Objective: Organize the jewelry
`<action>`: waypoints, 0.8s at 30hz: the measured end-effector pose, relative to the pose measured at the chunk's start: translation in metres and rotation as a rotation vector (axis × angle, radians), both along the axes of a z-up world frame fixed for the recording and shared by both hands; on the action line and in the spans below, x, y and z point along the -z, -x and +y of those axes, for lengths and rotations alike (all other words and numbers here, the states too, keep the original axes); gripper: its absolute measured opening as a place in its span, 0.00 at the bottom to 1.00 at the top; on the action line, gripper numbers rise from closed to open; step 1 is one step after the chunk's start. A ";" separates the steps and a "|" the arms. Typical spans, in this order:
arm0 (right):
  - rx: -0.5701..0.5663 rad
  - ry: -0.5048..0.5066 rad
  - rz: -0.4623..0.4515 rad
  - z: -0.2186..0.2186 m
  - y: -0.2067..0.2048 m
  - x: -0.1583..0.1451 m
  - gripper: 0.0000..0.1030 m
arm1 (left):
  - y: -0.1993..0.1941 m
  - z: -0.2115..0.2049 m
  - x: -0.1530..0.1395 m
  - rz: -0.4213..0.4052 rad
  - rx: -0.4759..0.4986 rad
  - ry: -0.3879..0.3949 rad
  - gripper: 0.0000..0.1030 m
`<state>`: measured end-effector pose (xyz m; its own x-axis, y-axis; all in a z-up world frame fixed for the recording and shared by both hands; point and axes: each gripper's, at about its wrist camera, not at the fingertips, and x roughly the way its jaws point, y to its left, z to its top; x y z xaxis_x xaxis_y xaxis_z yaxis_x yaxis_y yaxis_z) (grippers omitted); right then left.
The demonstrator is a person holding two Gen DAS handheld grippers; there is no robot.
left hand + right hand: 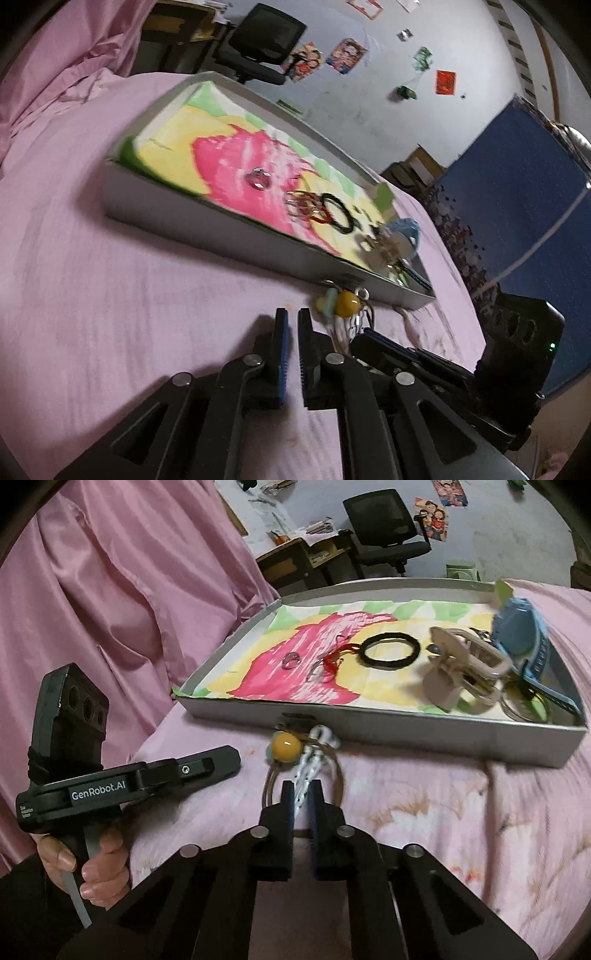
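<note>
Right gripper point(301, 794) at lower centre of its view, clamped on the white spotted strap of a keychain point(312, 766), jaws pinched tight on the cord. Keychain bunched on the pink bed point(424, 805), just in front of the tray point(369, 734), with a yellow bead point(285, 746) and thin metal rings fanned around the gripper tips. Not yet in the tray.

Left gripper point(293, 321) at lower centre of its own view, jaws nearly together with a narrow gap, nothing between them, tips hovering over the sheet just left of the bead. Seen from the right view at far left, held in a hand point(92, 864).

Tray already crowded at centre and right: a black hair tie point(390, 650), a red tangle point(332, 661), a beige clip point(461, 664), a blue piece point(521, 627).

Risks from here, as judged: grip only on the soft strap, so rings and bead likely to swing and catch the tray's front wall on the lift. Possible slip of the cord through the pads. Possible snag on the bedsheet. Landing on the red tangle likely to knot the pieces together.
</note>
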<state>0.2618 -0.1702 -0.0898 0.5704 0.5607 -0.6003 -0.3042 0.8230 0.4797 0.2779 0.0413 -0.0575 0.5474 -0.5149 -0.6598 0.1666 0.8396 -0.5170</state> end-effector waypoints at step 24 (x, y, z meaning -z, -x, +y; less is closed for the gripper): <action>0.059 -0.082 0.055 -0.032 0.019 0.011 0.03 | 0.001 -0.044 0.003 0.042 0.176 -0.006 0.28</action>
<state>0.2427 -0.2018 -0.1012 0.5716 0.5756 -0.5848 -0.2276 0.7960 0.5609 0.2770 -0.0031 -0.0601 0.4210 -0.5961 -0.6837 0.2891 0.8026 -0.5218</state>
